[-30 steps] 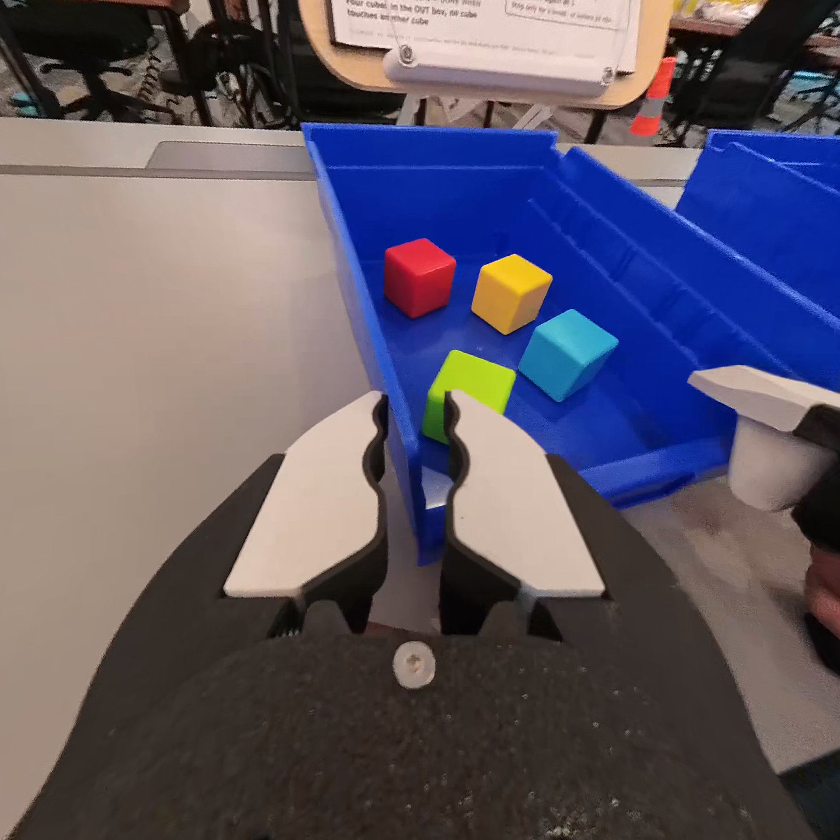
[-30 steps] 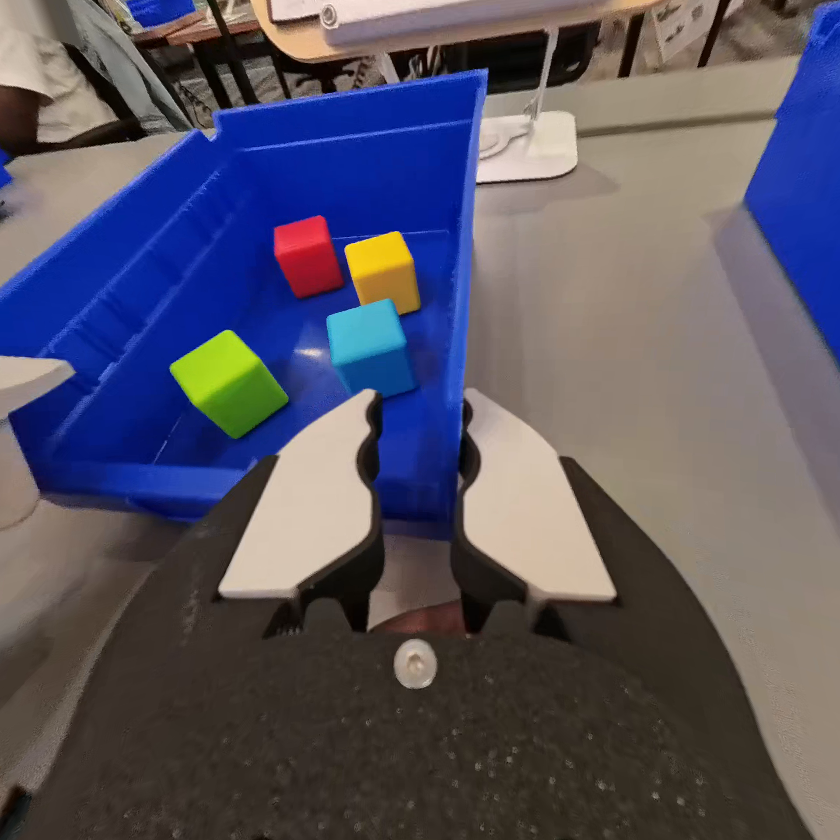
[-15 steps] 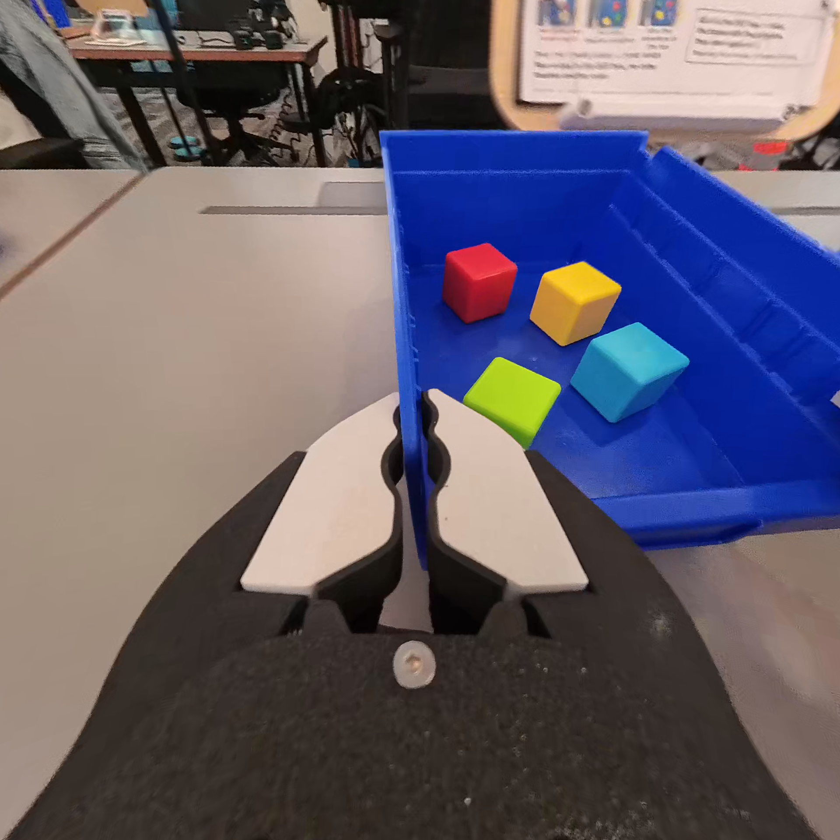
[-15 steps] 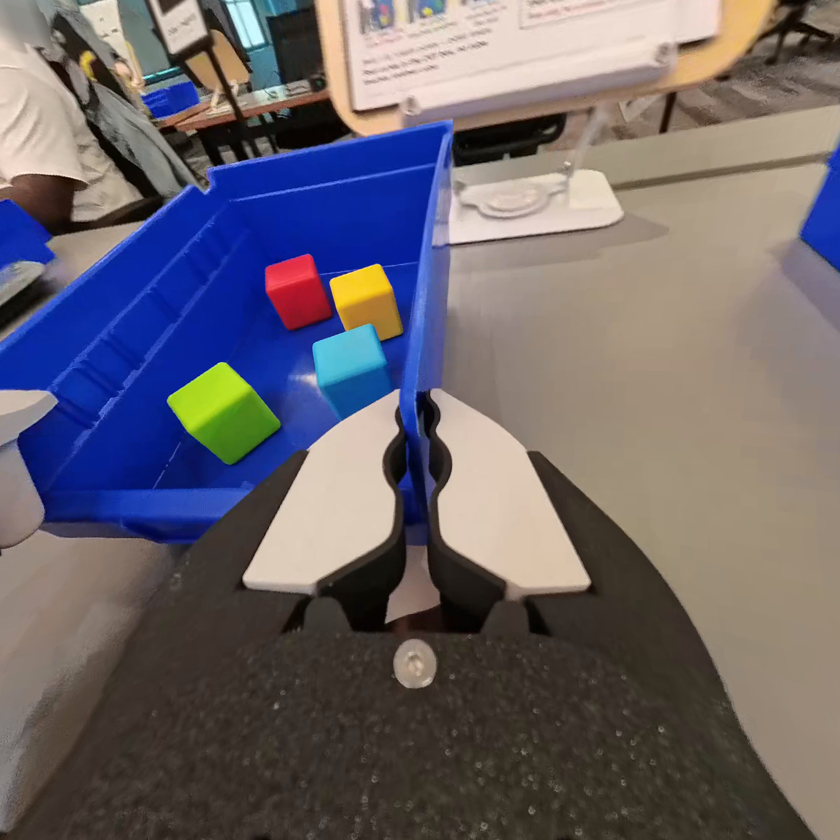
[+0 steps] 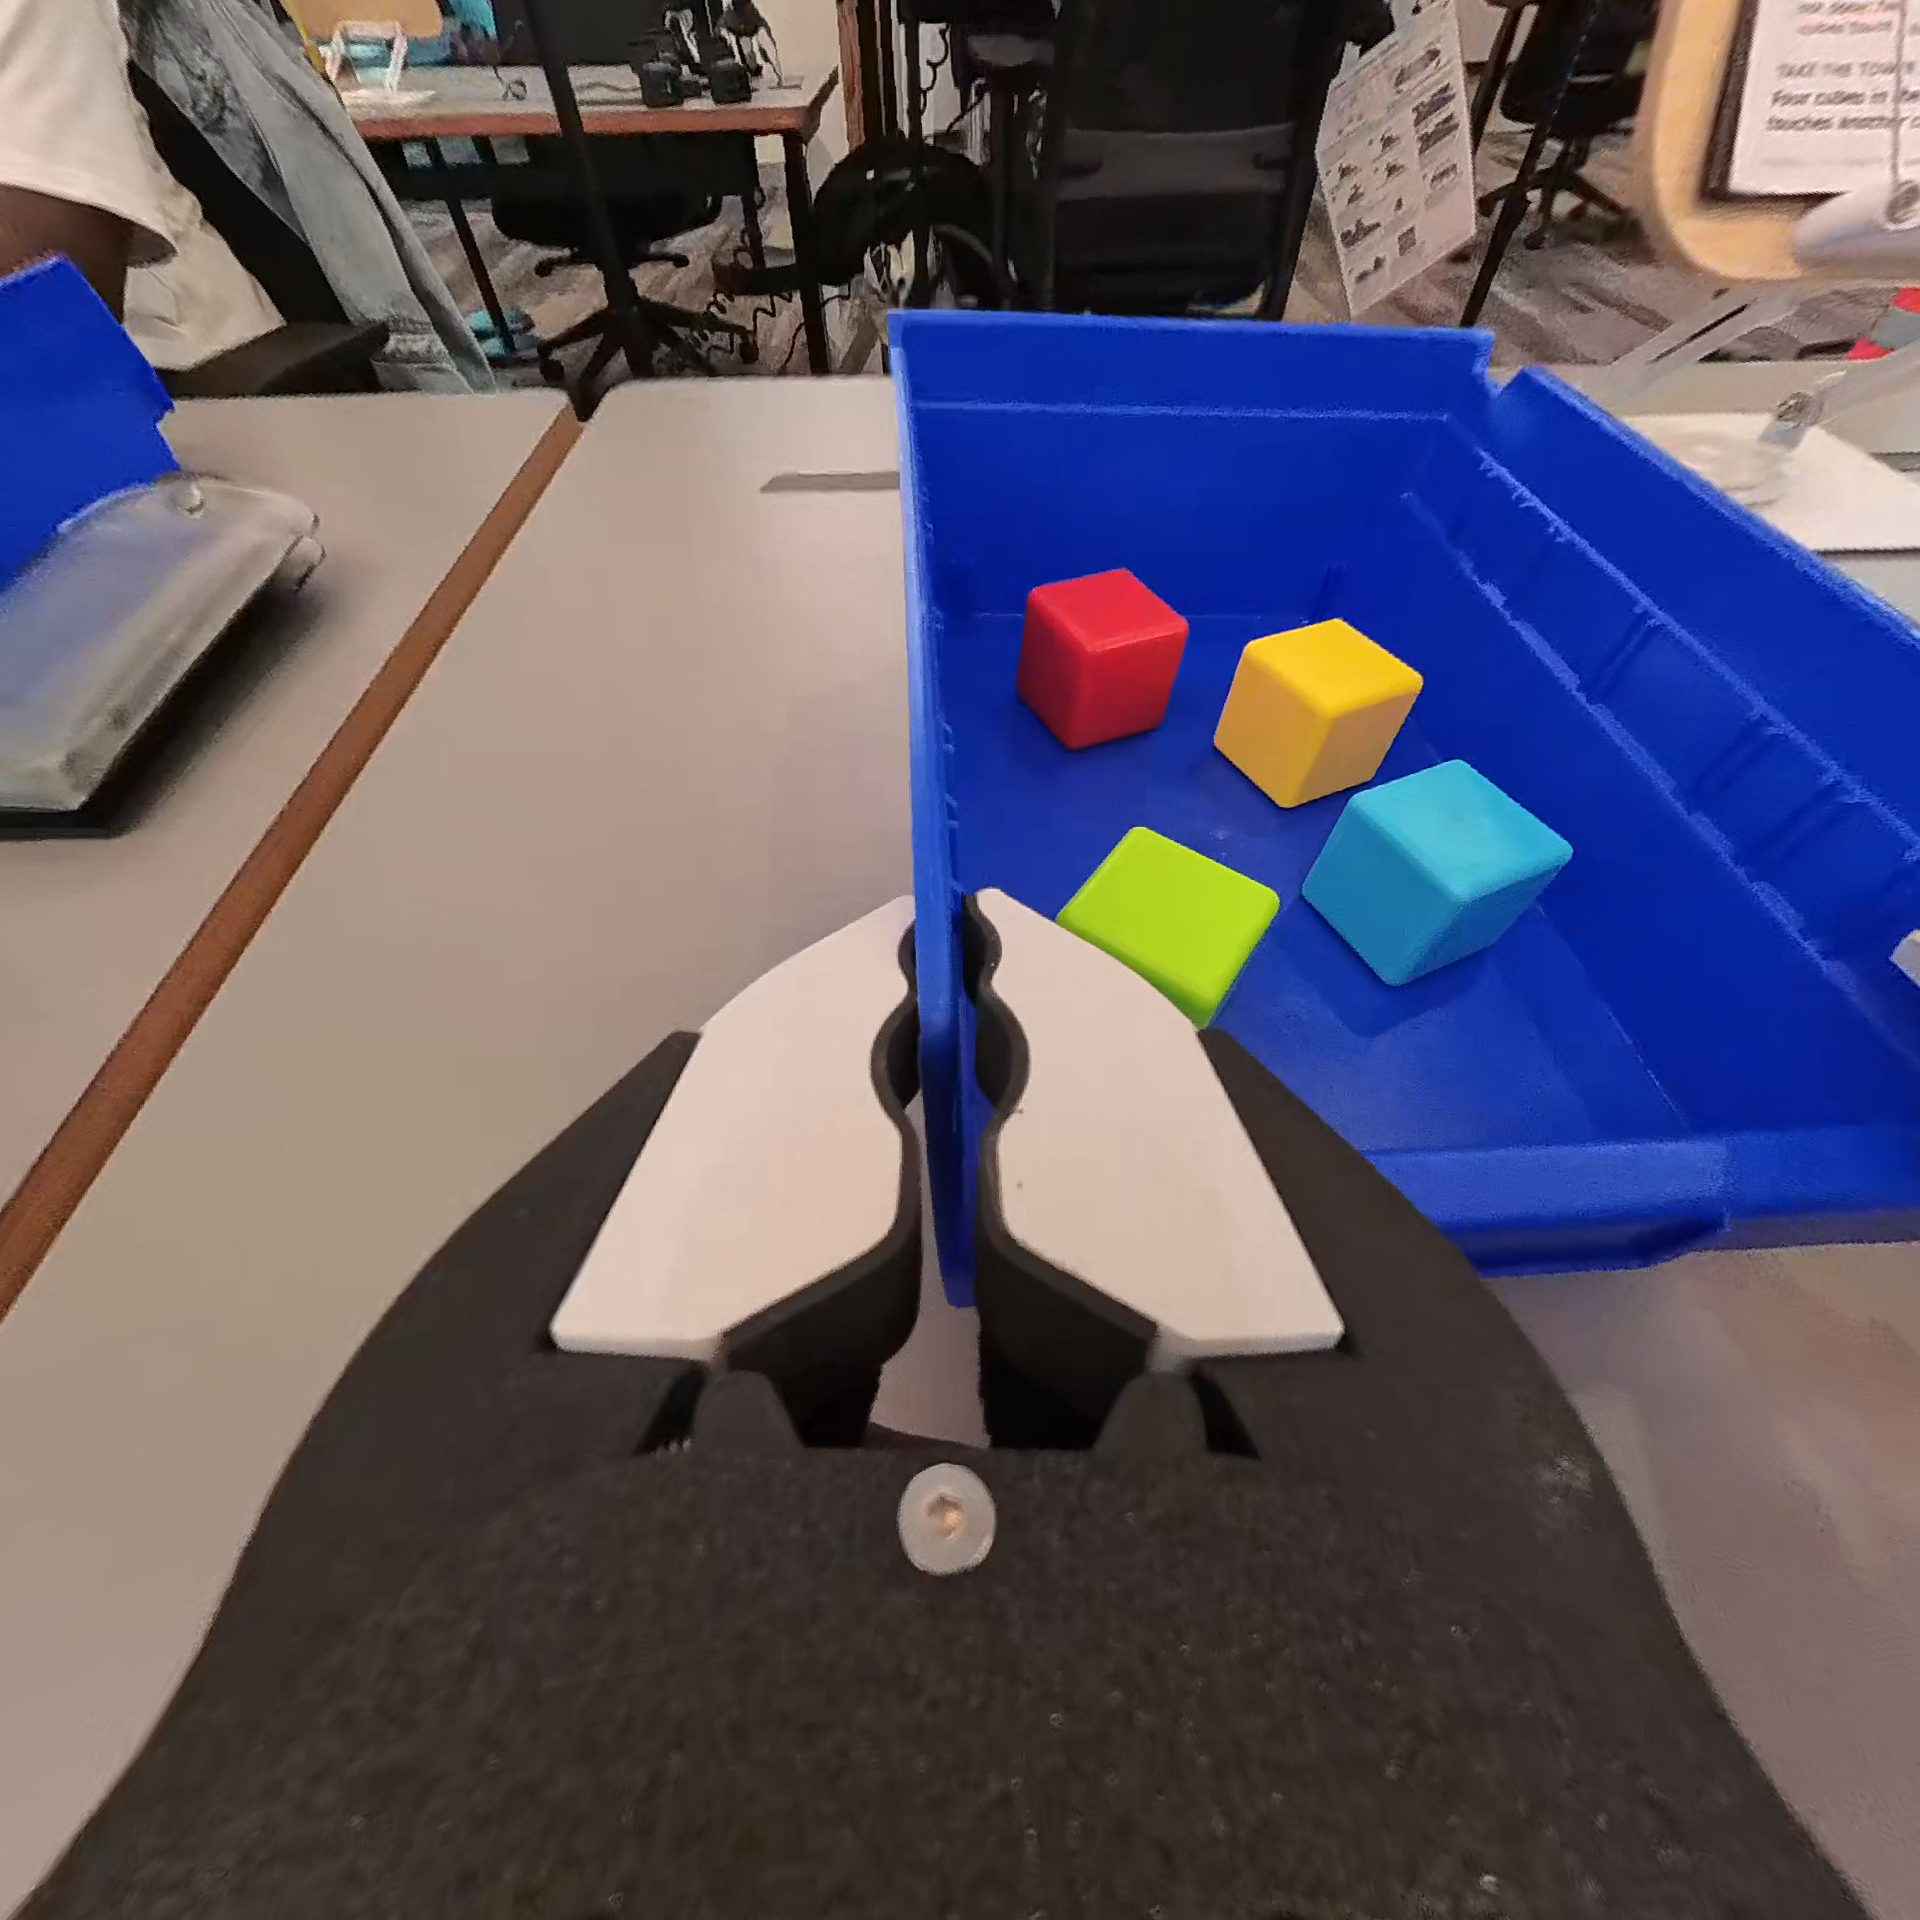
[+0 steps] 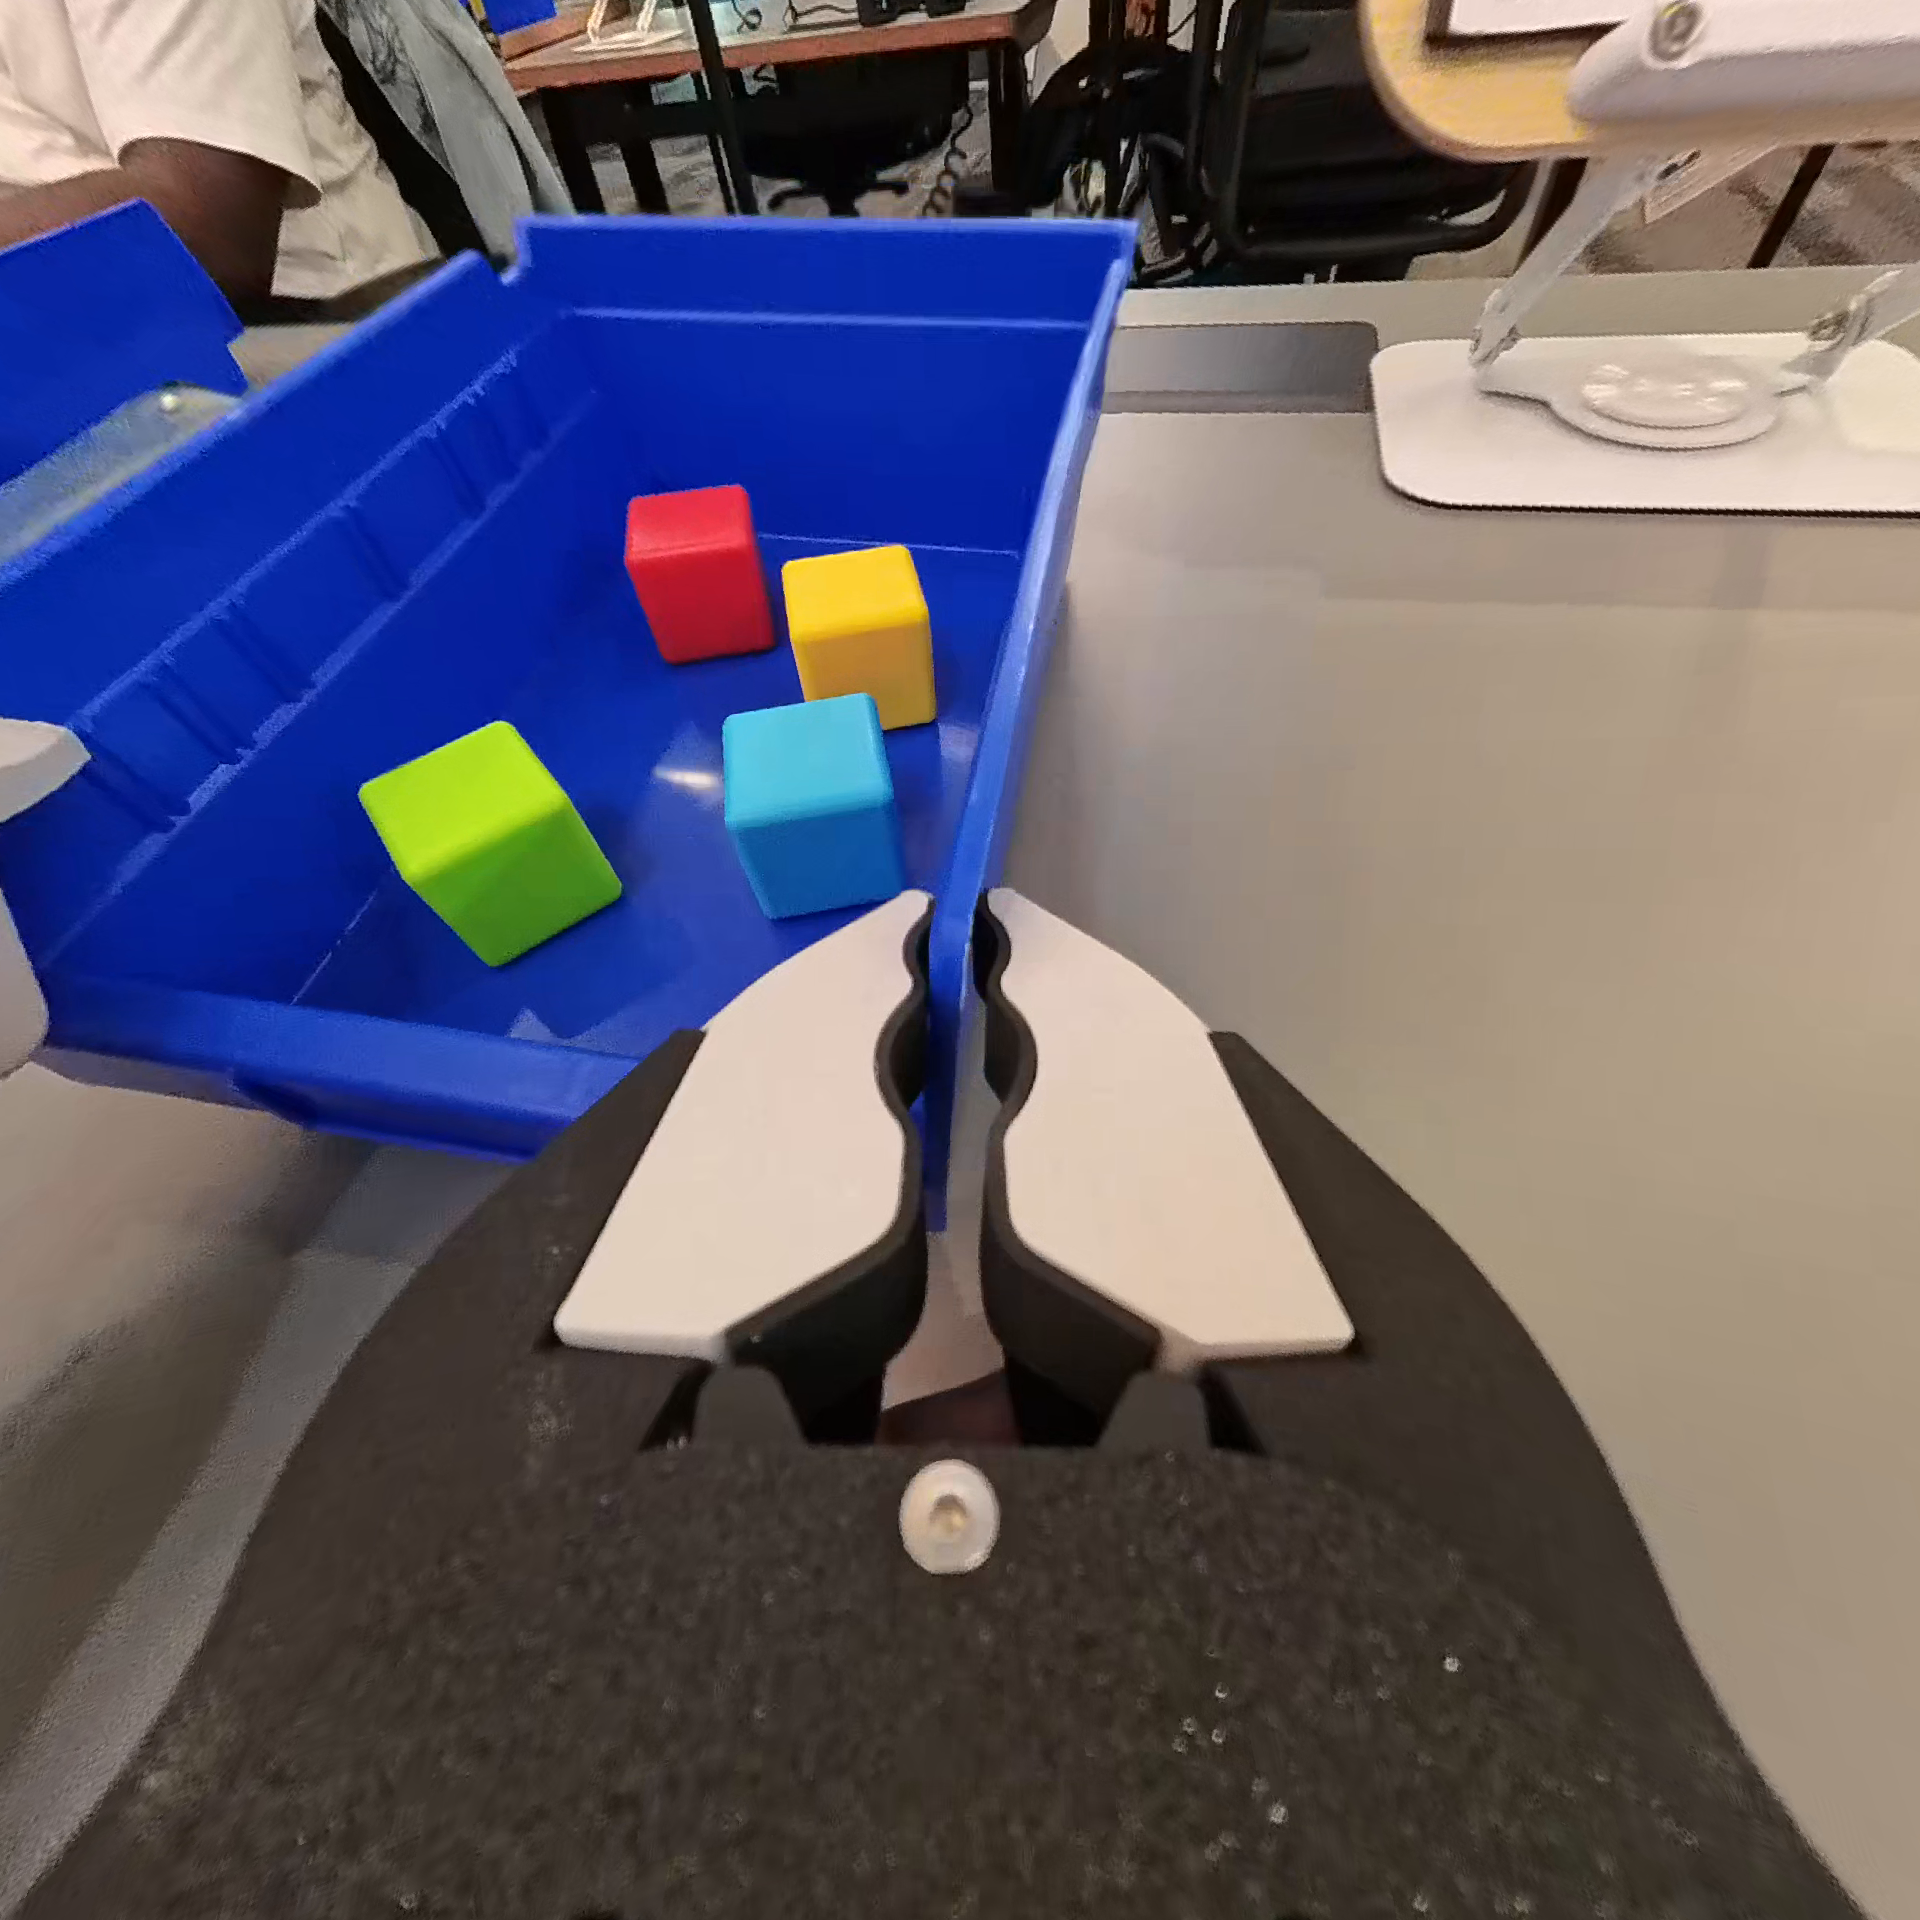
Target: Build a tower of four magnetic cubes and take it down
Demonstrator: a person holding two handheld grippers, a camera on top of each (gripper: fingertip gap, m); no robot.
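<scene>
Blue bin (image 5: 1195, 488) on the grey table (image 5: 665, 727), open top, ribbed inner walls. Four loose cubes on its floor, none stacked, none touching as far as I can see.

Red cube (image 5: 1101, 657) and yellow cube (image 5: 1314, 710) sit toward the far end. Green cube (image 5: 1169, 920) and light blue cube (image 5: 1434, 868) are nearer the front lip. Green is close to the bin's left wall; yellow and light blue are nearer the right wall. All four are plain, matte, with rounded edges, same size, no markings visible. Yellow and light blue are rotated off square to the walls.

Left gripper (image 5: 940, 914): fingers pinched onto the bin's left side wall, one inside, one outside, near the front corner. Right gripper (image 6: 956, 909): same on the right side wall, fingers clamped across the rim, light blue cube (image 6: 810, 805) just beyond the inner finger.

Second blue bin (image 5: 62, 405) on the adjacent table at left, with a clear plastic piece (image 5: 135, 613) in front of it. A person in a white shirt (image 6: 135, 114) sits behind it.

A wooden board with a printed sheet on a white stand (image 6: 1662, 416) is at far right on the table. Another printed sheet (image 5: 1397, 156) hangs in the background. Both carry text; not reproducing it.
</scene>
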